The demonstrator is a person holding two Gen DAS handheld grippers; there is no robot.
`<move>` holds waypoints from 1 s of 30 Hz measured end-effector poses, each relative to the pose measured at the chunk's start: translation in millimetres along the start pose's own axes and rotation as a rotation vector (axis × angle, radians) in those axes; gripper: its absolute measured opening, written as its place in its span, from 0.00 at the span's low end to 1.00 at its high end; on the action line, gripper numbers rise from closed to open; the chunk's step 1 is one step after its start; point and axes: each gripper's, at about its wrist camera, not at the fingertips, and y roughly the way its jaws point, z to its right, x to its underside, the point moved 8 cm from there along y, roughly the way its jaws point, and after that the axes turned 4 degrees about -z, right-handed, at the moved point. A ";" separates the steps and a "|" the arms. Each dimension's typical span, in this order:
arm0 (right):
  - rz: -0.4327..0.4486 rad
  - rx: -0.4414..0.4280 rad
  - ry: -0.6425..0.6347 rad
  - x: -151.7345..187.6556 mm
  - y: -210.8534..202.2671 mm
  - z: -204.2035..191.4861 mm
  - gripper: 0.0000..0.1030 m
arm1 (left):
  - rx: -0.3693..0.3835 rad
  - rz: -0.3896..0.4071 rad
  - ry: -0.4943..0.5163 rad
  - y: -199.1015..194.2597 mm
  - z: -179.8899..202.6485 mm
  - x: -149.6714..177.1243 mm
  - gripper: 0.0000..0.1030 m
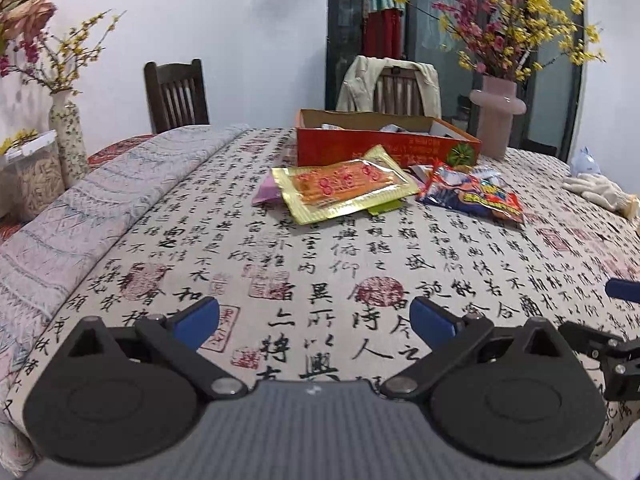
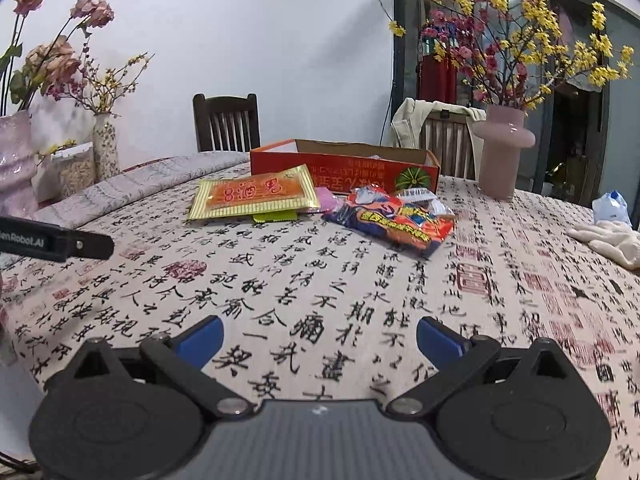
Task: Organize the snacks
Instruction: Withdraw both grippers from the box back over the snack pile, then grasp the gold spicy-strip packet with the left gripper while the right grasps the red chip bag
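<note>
Two grippers, both empty with fingers spread wide, hover low over the near part of the calligraphy tablecloth (image 1: 320, 248). Left gripper (image 1: 314, 320): blue pads parted, nothing between them; gold snack packet (image 1: 344, 190) lies straight ahead and well apart, long axis running across the view, slightly skewed, resting on a pink packet (image 1: 266, 192) and a green packet (image 1: 382, 208). Right gripper (image 2: 320, 340): pads likewise parted and bare; blue-and-red snack bag (image 2: 394, 220) lies ahead and a little to the right, long axis slanting from far left to near right, with small silver wrappers (image 2: 420, 196) just behind it. By my reading, each gripper is nearer its own item: left for gold, right for blue-and-red. Orange box (image 2: 344, 168), open-topped, stands just behind the pile, apparently the destination, some wrappers already inside. Bare cloth fills the path, so no obstruction. Periphery: pink vase (image 2: 502, 152) with blossom right of the box, white gloves (image 2: 608, 240) far right, two chairs behind, folded runner (image 1: 100, 208) at left.
</note>
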 end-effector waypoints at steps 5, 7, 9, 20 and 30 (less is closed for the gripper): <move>0.006 0.015 0.018 -1.2 -0.1 6.7 1.00 | 0.035 0.009 0.048 2.9 11.9 -2.3 1.00; 0.003 0.016 0.022 -3.1 2.1 8.7 1.00 | 0.042 0.008 0.060 6.1 14.3 -3.1 1.00; -0.001 0.017 0.023 -5.6 5.9 10.5 1.00 | 0.044 0.009 0.068 11.4 15.8 -6.6 1.00; -0.049 0.040 0.036 -29.0 40.6 30.8 1.00 | 0.056 0.007 0.112 59.4 15.7 -48.9 1.00; -0.085 0.070 0.004 -73.3 91.9 61.7 1.00 | 0.099 0.014 0.254 130.4 33.8 -100.8 1.00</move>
